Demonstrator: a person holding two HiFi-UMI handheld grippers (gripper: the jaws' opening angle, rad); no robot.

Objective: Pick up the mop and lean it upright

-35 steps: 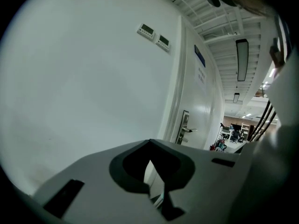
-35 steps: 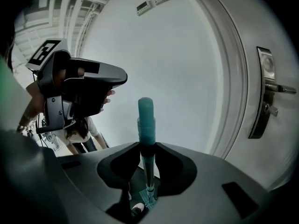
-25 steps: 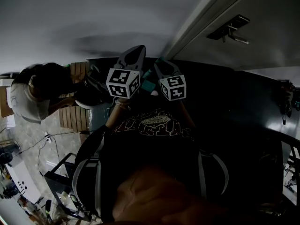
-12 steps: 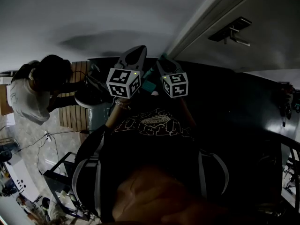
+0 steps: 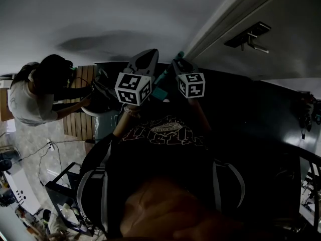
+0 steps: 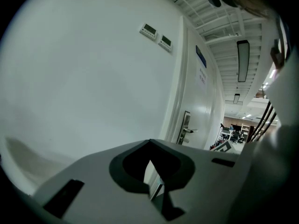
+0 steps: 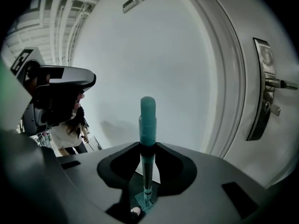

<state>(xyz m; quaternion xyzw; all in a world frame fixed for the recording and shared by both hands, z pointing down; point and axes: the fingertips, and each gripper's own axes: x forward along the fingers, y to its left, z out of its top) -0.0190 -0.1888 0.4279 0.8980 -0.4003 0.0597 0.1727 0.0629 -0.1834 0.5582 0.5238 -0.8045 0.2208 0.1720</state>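
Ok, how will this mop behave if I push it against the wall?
Probably stiff: the mop runs straight through the right tool. Likely tippy, tall and thin over a small foot. Its smooth grip may slide on the plain wall.

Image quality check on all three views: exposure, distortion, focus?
Head view: underexposed, the wearer's dark shirt nearly lost in shadow. Left gripper view: heavy fisheye, black vignette corners, white wall bright. Right gripper view: door frame bowed by the lens, teal mop handle sharp, no motion blur.
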